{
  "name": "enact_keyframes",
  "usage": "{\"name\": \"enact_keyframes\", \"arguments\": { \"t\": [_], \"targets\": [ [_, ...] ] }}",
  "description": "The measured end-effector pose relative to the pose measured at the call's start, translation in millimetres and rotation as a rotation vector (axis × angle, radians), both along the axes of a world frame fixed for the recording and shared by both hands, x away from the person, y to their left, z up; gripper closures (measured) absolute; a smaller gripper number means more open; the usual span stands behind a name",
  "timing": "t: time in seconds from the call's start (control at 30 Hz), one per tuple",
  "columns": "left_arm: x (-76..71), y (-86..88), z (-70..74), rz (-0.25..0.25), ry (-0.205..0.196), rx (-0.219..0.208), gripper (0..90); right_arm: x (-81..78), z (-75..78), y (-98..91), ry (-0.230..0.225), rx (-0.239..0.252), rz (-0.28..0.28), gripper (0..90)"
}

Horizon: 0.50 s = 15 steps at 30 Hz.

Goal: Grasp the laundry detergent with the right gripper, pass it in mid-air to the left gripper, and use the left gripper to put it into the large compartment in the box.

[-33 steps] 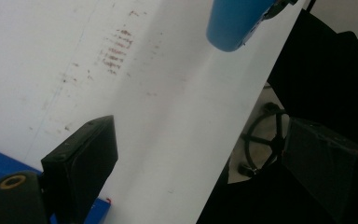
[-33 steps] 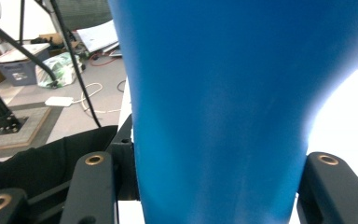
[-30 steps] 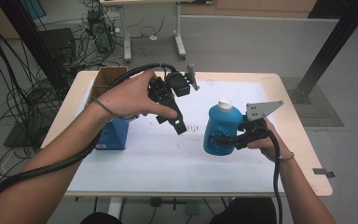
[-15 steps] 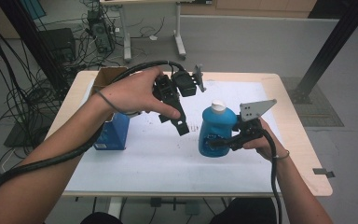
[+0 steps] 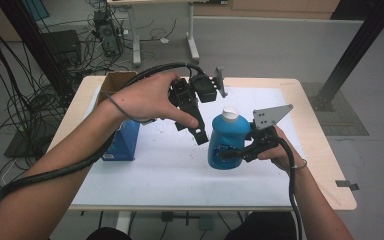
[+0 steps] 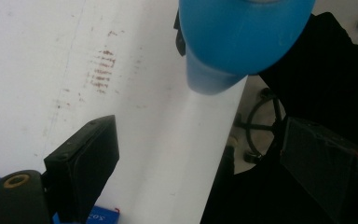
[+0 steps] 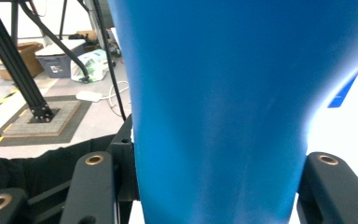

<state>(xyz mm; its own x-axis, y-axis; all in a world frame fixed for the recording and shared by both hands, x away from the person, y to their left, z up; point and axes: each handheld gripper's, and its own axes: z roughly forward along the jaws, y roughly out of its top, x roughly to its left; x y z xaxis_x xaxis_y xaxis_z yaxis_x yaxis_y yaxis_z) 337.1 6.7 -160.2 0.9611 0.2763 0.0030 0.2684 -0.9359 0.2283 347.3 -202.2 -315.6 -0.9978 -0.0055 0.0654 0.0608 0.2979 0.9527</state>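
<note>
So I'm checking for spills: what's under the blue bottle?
Under the blue bottle, held by the right gripper, is the white table sheet, faintly marked; directly beneath the base is hidden.

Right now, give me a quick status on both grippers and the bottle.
Right gripper shut on blue bottle, held upright. Left gripper open, beside the bottle, apart from it. Blue box at left, out of the way.

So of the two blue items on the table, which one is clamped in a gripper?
The blue bottle with the white cap: the right gripper is closed on its body. The blue box, near the table's left side, stands free of both grippers.
</note>
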Motion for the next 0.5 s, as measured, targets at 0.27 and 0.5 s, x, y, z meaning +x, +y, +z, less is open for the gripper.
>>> {"name": "enact_keyframes", "arguments": {
  "t": [0.27, 0.5],
  "targets": [
    [-5.1, -6.1, -0.9, -0.032, -0.009, 0.008, 11.2, -0.4, 2.6, 7.6, -0.003, -0.007, 0.032, 43.5],
    [-7.4, -11.6, -1.6, -0.059, -0.01, 0.009, 11.1, 0.0, 3.6, 13.0, -0.006, -0.011, 0.043, 43.6]
  ]
}}
